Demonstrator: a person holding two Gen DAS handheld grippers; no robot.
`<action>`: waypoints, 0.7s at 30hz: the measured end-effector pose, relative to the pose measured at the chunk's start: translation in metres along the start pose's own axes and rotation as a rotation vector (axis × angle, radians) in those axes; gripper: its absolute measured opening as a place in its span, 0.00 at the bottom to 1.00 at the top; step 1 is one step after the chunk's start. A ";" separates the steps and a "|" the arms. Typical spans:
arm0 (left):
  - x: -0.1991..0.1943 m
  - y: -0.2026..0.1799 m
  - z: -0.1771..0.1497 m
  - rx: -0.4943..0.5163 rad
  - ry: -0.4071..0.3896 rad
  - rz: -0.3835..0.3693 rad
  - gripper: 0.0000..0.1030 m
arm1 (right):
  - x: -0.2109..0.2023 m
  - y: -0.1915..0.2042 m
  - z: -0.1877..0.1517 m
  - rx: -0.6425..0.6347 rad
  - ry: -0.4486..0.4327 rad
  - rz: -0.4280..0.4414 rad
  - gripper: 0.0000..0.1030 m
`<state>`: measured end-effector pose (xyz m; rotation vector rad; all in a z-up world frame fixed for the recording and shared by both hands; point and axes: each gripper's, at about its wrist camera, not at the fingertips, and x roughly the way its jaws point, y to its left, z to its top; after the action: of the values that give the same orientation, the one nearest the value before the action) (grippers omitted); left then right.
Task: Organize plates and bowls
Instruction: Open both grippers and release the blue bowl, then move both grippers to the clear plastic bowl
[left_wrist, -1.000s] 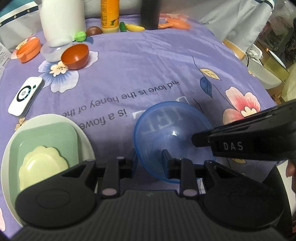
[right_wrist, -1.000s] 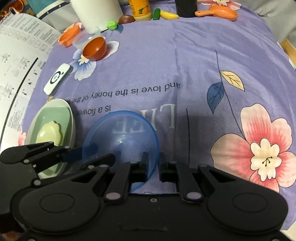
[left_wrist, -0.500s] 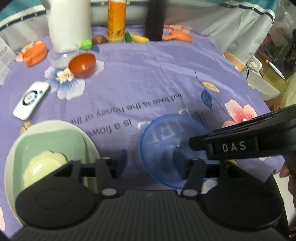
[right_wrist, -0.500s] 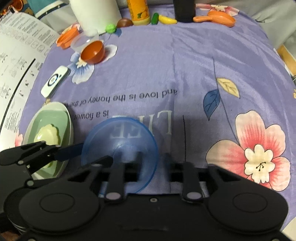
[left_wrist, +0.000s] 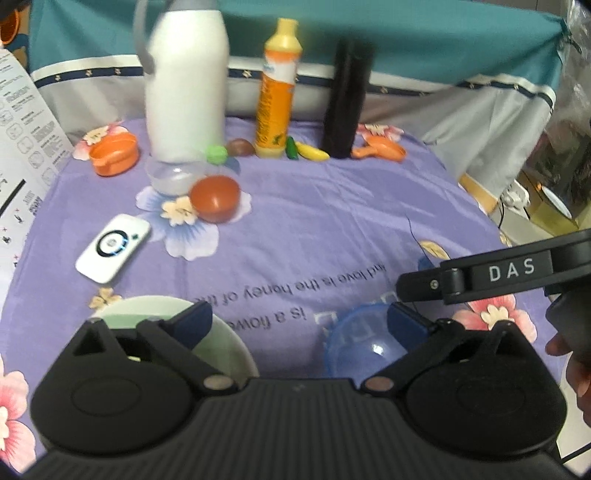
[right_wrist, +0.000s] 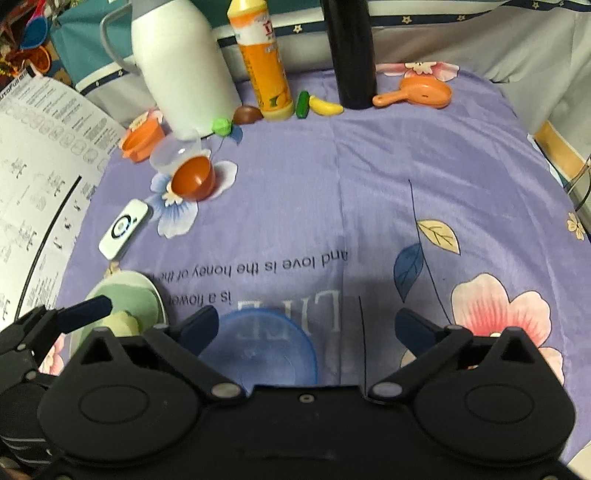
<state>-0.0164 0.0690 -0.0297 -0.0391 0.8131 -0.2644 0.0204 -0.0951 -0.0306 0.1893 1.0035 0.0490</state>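
Nearest the cameras, both tongs stand spread wide with nothing between their fingers: the left gripper (left_wrist: 299, 323) and the right gripper (right_wrist: 306, 326) hover low over a lilac tablecloth printed with flowers, leaves and upside-down lettering (right_wrist: 369, 177). Just under them a translucent blue plastic bowl (right_wrist: 258, 347) sits upright on the cloth, free of both tools. Just left of it lies a white oval plate (left_wrist: 221, 332) carrying a pale green square dish (right_wrist: 125, 299) and a cream scalloped plate (right_wrist: 123, 321). Farther out rest a white remote control (left_wrist: 112, 248), a brown-orange round bowl (left_wrist: 215, 197) touching a clear plastic cup (left_wrist: 173, 177), and an orange lidded tub (left_wrist: 114, 153). Along the far edge stand a white jug (left_wrist: 186, 88), an orange-and-yellow bottle (left_wrist: 277, 92) and a black cylinder flask (left_wrist: 347, 96), with small toy foods and an orange toy pan (right_wrist: 417, 94). Beyond hangs teal and white fabric (left_wrist: 443, 48).
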 end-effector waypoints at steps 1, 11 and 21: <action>-0.001 0.004 0.001 -0.003 -0.005 0.002 1.00 | 0.000 0.000 0.001 0.004 -0.001 0.002 1.00; 0.000 0.062 0.018 -0.075 -0.028 0.071 1.00 | 0.007 0.026 0.019 -0.012 -0.017 0.027 1.00; 0.014 0.097 0.039 -0.084 -0.023 0.129 1.00 | 0.035 0.050 0.045 -0.009 -0.008 0.065 1.00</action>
<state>0.0418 0.1562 -0.0261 -0.0684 0.7999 -0.1082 0.0792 -0.0475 -0.0271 0.2138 0.9893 0.1119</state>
